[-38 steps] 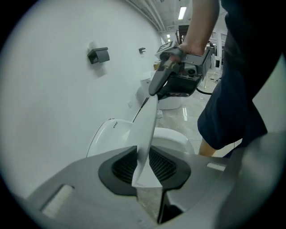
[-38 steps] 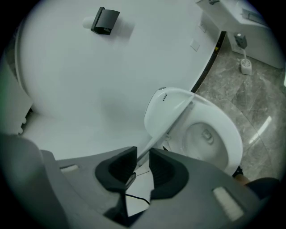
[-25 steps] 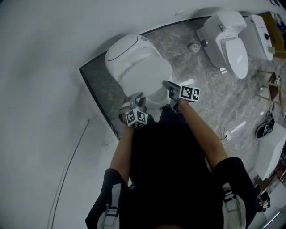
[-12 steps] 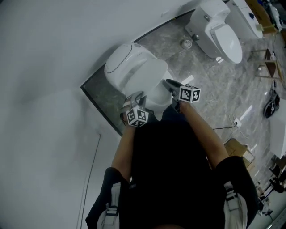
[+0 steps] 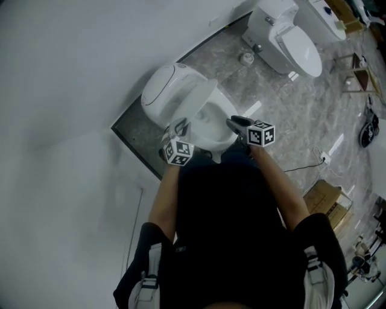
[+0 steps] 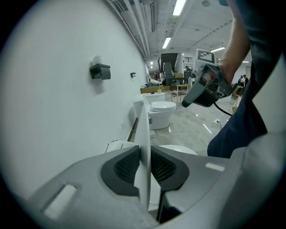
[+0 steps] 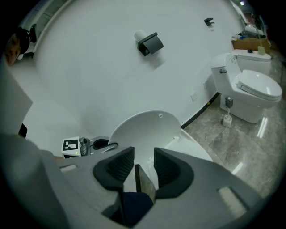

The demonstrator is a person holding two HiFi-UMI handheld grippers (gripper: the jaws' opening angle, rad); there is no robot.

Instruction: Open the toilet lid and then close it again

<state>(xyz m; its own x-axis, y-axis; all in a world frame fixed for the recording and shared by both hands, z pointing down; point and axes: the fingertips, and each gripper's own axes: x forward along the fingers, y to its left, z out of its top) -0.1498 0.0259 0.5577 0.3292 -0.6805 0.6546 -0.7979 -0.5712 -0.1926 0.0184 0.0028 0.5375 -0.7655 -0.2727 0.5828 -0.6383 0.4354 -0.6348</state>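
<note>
Lid lift, edge pinched

The lid [image 6: 142, 125], part raised, is pinched at its edge by the left gripper [image 6: 144, 163], whose jaws have just been closing. It should be swung up slowly, without twisting. The right gripper [image 7: 143, 156] is held spread and empty beside the bowl [image 5: 208, 130].

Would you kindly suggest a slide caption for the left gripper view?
Left gripper, its jaws just closing, pinches the raised toilet lid by its edge; the right gripper hovers beyond.

Your tally
You had three toilets (near toilet [image 5: 175, 90], middle toilet [image 5: 283, 36], far toilet [image 5: 329, 15]) and two grippers (left gripper [image 5: 180, 128], right gripper [image 5: 235, 122]).
</note>
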